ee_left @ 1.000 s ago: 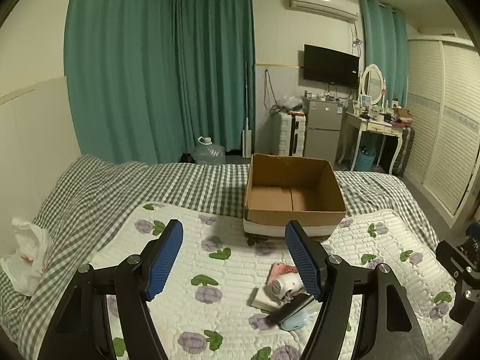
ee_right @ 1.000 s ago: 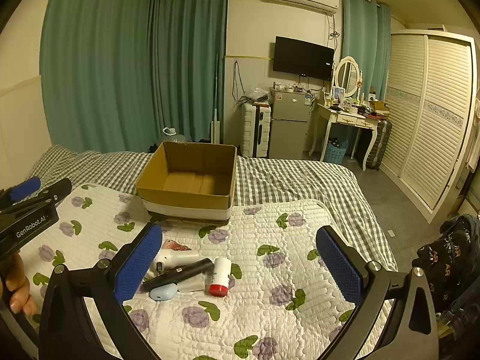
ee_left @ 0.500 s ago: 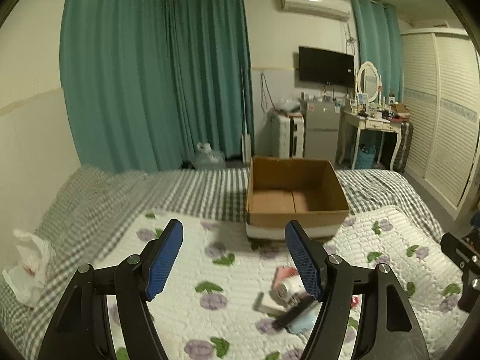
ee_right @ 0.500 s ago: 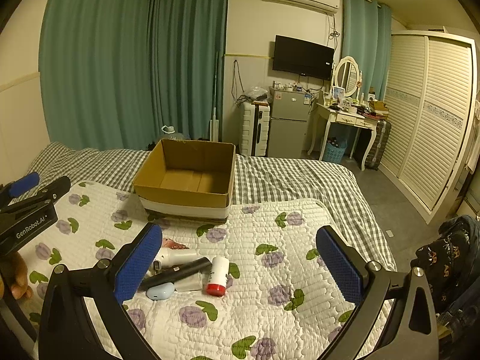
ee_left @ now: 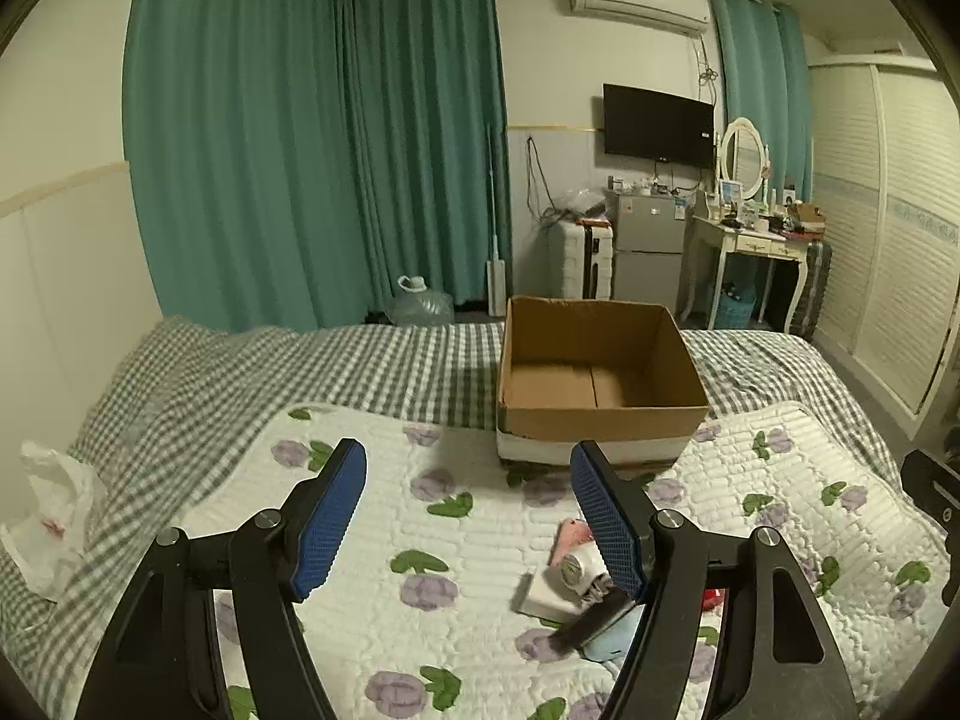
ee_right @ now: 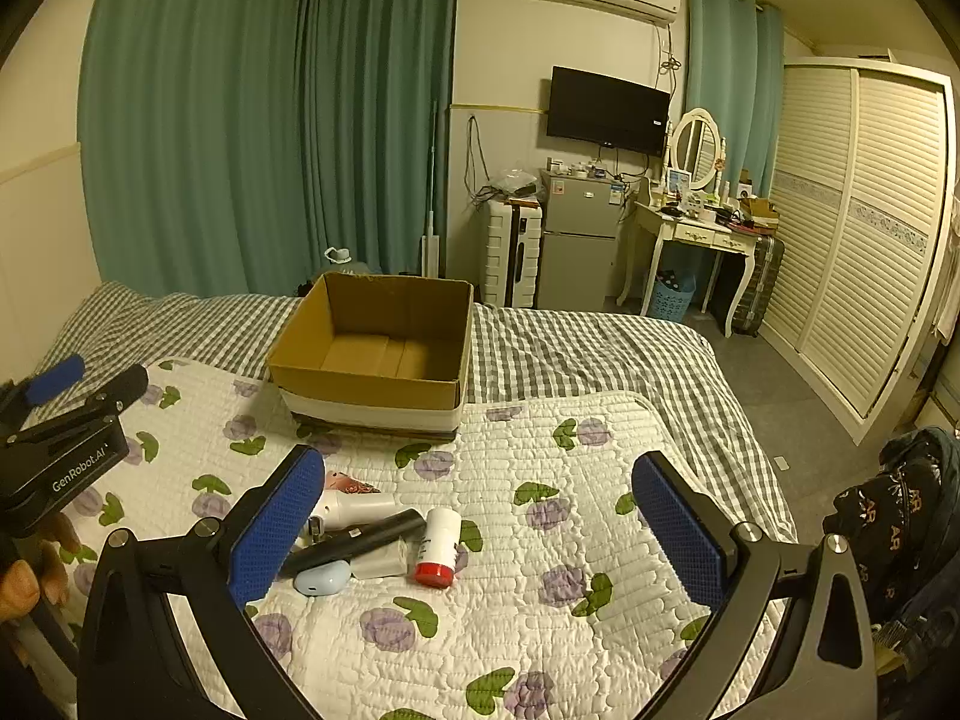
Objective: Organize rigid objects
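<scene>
Above the quilted floral bedspread (ee_right: 540,570), both grippers hang in the air with nothing in them. Left gripper (ee_left: 468,510): jaws spread wide, blue pads bare. Right gripper (ee_right: 480,528): jaws spread even wider, also bare.

Small pile of objects lies on the bedspread, below the right gripper's left finger and partly hidden behind the left gripper's right finger:
- white bottle with red cap (ee_right: 438,546), lying on its side, cap toward the camera
- long black tube-shaped item (ee_right: 360,543), lying diagonally, touching or overlapping the others
- white cylindrical device (ee_right: 354,507), just behind the black one
- pale blue rounded case (ee_right: 321,577), at the near edge of the pile
- pink packet (ee_right: 348,483), at the far edge
- flat white piece (ee_right: 381,564) under the black item; can't tell what it is

Open cardboard box (ee_right: 375,354) sits farther up the bed, straddling the edge between bedspread and grey checked sheet (ee_right: 570,348). Its inside looks bare. Well apart from the pile.

Left side of the bed: crumpled white plastic bag (ee_left: 51,510) on the checked sheet.
</scene>
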`<state>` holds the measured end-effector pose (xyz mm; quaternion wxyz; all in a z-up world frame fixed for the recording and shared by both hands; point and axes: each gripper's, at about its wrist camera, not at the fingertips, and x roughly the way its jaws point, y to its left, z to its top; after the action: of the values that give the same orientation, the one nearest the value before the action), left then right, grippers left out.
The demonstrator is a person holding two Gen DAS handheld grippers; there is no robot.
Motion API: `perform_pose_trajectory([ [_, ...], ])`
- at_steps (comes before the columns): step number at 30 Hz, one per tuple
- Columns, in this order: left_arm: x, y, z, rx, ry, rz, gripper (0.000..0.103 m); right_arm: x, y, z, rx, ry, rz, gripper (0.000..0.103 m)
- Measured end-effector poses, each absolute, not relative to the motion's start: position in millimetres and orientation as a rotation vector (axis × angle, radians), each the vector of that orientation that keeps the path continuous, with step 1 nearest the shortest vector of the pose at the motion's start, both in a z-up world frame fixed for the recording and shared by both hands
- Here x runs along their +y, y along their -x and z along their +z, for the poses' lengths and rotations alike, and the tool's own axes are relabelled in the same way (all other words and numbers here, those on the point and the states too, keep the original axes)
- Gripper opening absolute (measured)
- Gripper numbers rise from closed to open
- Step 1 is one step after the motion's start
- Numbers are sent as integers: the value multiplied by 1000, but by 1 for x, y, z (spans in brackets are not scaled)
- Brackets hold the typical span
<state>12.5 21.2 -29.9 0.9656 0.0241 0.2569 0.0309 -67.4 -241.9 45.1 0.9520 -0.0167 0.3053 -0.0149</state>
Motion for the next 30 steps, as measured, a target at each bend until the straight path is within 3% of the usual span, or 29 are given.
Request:
perform_pose_trajectory([
  [30,16,0,-22,477,-77,3,73,-233,65,39,618,34,1,103],
])
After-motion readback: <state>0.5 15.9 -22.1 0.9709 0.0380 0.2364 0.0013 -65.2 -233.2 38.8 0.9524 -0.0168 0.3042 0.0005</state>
